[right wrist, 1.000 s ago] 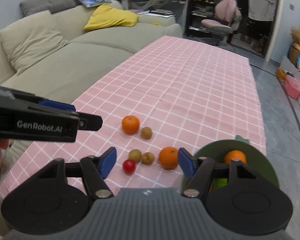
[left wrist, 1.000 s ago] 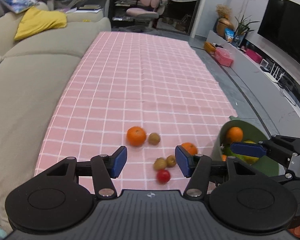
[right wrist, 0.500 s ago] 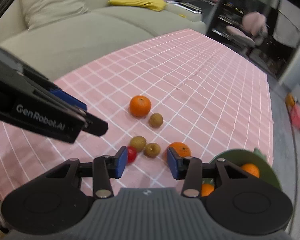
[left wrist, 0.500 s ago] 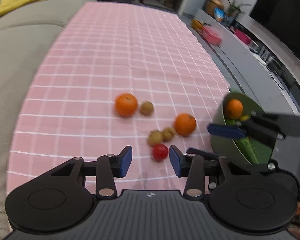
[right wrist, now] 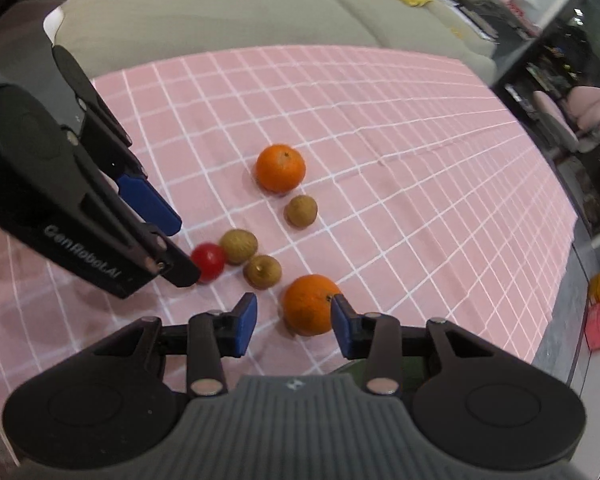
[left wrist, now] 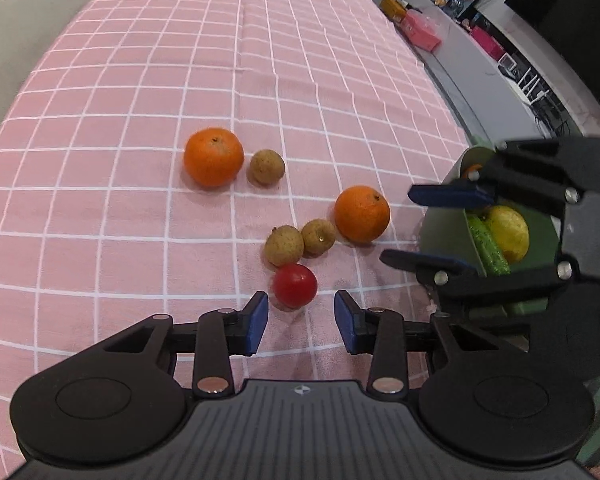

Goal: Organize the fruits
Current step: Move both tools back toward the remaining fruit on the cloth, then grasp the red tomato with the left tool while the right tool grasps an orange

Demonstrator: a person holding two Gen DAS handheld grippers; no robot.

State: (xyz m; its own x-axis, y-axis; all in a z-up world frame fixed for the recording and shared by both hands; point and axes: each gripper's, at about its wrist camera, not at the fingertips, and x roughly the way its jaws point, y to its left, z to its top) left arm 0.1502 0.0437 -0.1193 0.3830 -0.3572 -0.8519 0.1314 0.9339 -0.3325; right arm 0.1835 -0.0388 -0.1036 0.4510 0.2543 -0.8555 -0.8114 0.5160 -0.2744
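Both hand-held grippers had dropped closer to the pink checked worktop. Released, the left hand-held gripper framed the small red cherry tomato just ahead; the right hand-held gripper, also released, straddled the near round orange.

My matt black plastic left gripper faces a glossy smooth tomato, dull rough-skinned longans, and pink checked cloth.
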